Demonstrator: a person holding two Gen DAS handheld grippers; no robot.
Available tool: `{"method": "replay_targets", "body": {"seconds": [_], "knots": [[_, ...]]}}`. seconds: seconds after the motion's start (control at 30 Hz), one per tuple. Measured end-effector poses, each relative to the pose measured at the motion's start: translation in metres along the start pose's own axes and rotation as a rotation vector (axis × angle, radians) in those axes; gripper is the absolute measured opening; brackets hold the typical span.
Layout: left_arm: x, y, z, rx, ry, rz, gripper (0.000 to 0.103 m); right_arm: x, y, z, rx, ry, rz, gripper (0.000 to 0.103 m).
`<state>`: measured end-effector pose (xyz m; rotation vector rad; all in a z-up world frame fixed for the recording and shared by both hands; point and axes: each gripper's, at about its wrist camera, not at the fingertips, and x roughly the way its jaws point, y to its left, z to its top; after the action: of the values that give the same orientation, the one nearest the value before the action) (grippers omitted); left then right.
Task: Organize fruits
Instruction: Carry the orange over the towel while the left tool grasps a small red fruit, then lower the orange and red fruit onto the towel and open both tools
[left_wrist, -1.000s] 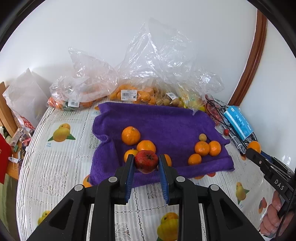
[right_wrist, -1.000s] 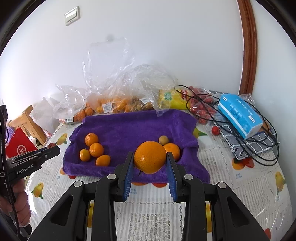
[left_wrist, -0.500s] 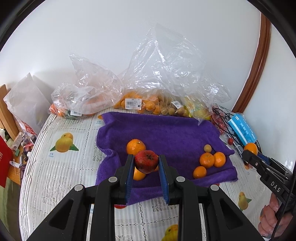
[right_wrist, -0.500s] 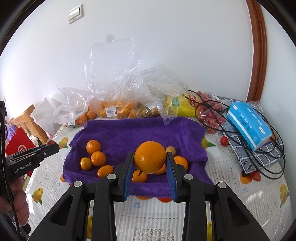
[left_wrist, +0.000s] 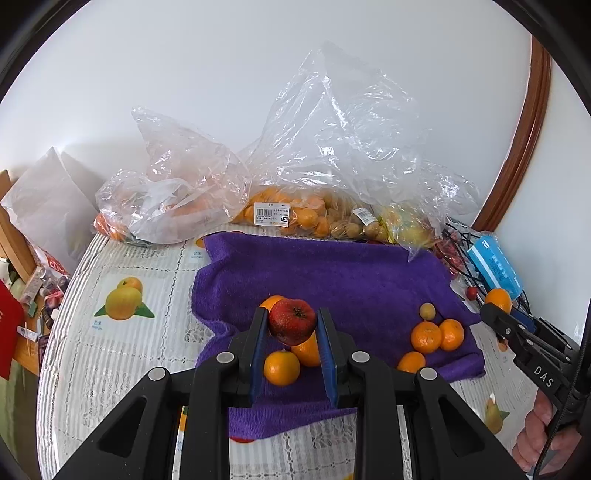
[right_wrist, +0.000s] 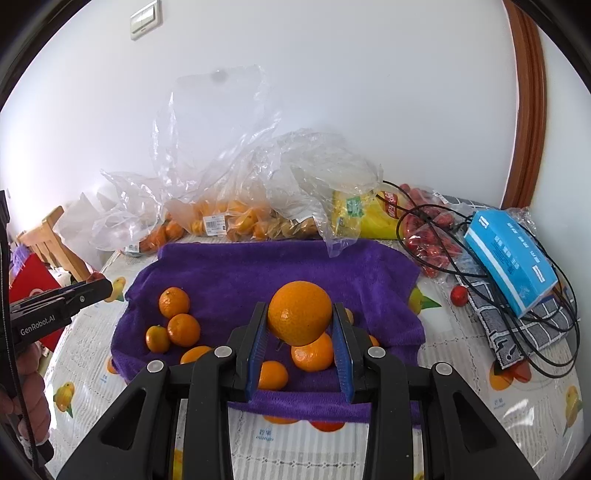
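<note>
Both grippers advanced over purple towel (left_wrist: 332, 269), jaws clamping red fruit (left_wrist: 292, 320) and orange (right_wrist: 299, 312).

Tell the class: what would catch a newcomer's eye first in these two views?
Most striking is the fruit gripped up front: a red fruit in the left gripper, a big orange in the right gripper. Behind them a purple towel holds small oranges, with crumpled plastic bags against the wall.
</note>
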<state>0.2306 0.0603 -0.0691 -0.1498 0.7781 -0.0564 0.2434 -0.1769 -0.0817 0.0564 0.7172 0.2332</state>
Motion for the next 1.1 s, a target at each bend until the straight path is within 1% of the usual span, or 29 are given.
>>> {"method": "replay_targets", "body": {"seconds": [0.4,0.57,0.77,0.83,0.93,1.1], "knots": [[0.029,0.008,0.008,-0.017,0.018,0.013,0.025,0.027,-0.006,0.007,-0.015,0.010,-0.010,0.033],[0.038,0.017,0.008,-0.028,0.028,0.029,0.025,0.037,-0.008,0.010,-0.021,0.006,-0.014,0.033],[0.049,0.035,0.005,-0.061,0.053,0.046,0.025,0.051,-0.011,0.012,-0.024,0.009,-0.021,0.033],[0.053,0.043,0.002,-0.071,0.068,0.047,0.025,0.059,-0.013,0.012,-0.017,0.014,-0.019,0.033],[0.059,0.051,-0.002,-0.091,0.087,0.029,0.025,0.072,-0.013,0.008,-0.002,0.031,-0.010,0.033],[0.072,0.050,-0.004,-0.086,0.107,0.030,0.025,0.095,-0.013,0.001,0.008,0.071,0.002,0.033]]}}
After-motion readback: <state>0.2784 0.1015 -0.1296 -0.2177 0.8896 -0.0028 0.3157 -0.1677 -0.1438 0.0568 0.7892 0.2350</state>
